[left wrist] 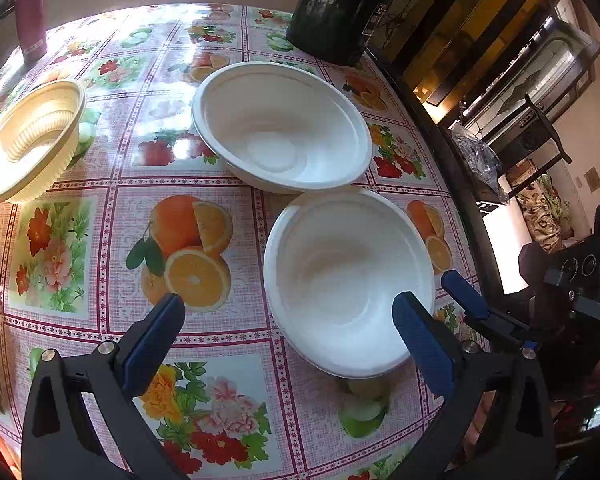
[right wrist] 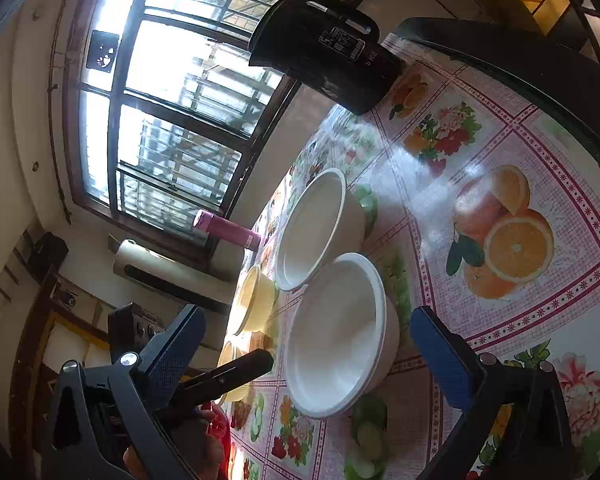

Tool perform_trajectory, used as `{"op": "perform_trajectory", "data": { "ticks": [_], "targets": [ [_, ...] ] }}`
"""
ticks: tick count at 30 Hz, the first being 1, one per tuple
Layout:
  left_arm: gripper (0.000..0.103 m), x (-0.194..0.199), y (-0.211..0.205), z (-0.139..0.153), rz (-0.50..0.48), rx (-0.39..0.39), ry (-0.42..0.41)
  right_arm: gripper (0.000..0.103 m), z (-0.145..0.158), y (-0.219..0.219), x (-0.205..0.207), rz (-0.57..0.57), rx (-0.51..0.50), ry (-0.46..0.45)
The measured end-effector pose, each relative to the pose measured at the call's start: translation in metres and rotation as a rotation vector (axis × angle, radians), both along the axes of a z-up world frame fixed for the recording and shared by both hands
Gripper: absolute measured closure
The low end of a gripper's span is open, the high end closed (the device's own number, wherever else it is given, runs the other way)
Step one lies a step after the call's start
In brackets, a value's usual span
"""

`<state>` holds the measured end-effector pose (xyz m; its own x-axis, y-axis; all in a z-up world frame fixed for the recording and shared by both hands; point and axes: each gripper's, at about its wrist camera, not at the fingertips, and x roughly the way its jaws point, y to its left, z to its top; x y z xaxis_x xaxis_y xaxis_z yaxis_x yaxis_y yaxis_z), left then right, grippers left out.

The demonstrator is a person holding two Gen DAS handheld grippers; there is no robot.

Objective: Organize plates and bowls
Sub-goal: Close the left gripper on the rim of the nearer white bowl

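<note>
Near white bowl [left wrist: 348,280]: upright on the floral tablecloth [left wrist: 100,248], close to the table's right edge; it sits just ahead of the left gripper [left wrist: 288,336], its rim lying between the two blue pads, with the right-hand pad overlapping its near-right rim in the view. Whether that pad touches cannot be told.
Far white bowl [left wrist: 282,126]: upright behind the first, rims touching or almost so.
Left gripper: jaws spread wide, holding nothing.
Right gripper [right wrist: 308,340]: jaws also wide apart and empty; in its own view the near white bowl [right wrist: 340,336] lies between its fingers, nearer the right one.
Cream bowls [left wrist: 30,140]: at the table's left side, well apart from the white pair.
Black kettle [left wrist: 340,8]: at the far edge.
Pink bottle [left wrist: 30,12]: far left corner.
</note>
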<state>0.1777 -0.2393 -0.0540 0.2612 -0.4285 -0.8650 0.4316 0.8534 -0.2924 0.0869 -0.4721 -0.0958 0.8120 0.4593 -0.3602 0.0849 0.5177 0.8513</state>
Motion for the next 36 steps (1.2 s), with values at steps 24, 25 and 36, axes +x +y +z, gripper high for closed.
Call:
{"op": "perform_trajectory", "data": {
  "ticks": [24,25,36],
  "targets": [
    [0.021,0.001,0.002,-0.014,0.062,0.012,-0.003,0.021,-0.019,0.007,0.014,-0.040,-0.065,0.122],
    [0.023,0.001,0.002,-0.014,0.058,0.010,-0.002,0.025,-0.020,0.008,0.015,-0.038,-0.071,0.133],
    [0.083,0.002,-0.001,-0.023,0.022,0.000,0.030,0.051,-0.025,0.009,0.016,-0.087,-0.144,0.183]
  ]
}}
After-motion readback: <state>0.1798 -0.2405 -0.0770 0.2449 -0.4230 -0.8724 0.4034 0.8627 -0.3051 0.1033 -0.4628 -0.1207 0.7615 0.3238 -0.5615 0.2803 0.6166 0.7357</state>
